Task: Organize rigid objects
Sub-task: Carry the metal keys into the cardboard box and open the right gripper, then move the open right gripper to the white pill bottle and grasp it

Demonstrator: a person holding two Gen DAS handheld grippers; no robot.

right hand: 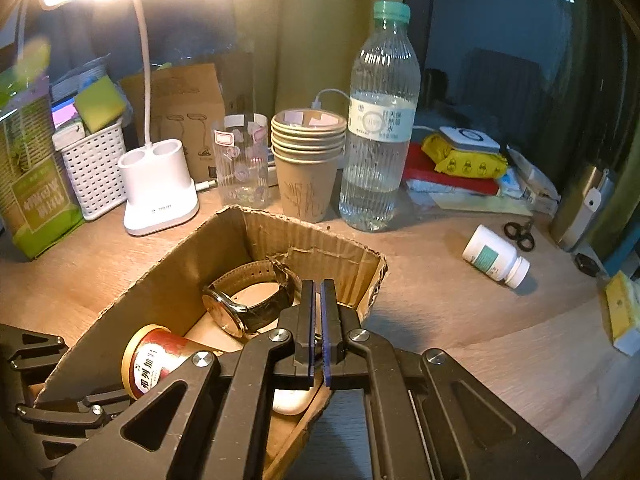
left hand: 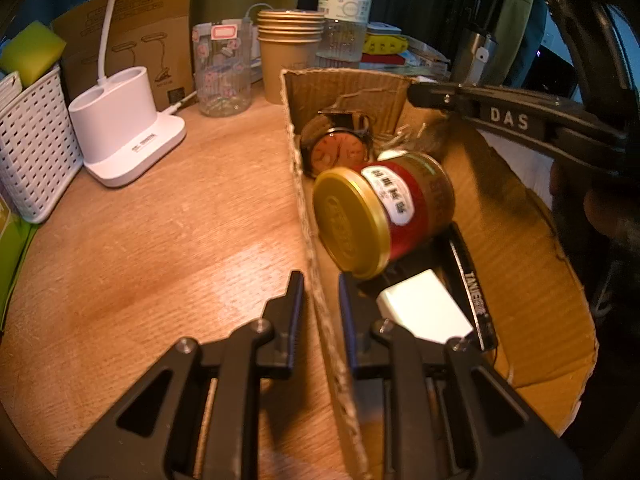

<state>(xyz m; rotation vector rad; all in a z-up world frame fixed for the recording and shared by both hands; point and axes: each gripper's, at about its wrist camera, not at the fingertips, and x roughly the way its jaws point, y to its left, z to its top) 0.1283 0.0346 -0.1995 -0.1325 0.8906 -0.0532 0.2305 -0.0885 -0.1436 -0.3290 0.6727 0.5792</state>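
Left wrist view, left gripper point(left hand: 320, 280) fingers pinching cardboard box point(left hand: 304, 200) wall, jar point(left hand: 380, 212) just beyond, right gripper point(right hand: 317, 292) fingers closed empty.

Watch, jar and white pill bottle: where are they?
Watch point(right hand: 236, 314): right wrist view, on its case edge, inside the cardboard box.
Jar point(left hand: 352, 222): left wrist view, on its gold lid.
White pill bottle point(right hand: 490, 258): right wrist view, on its label, lying on the table.
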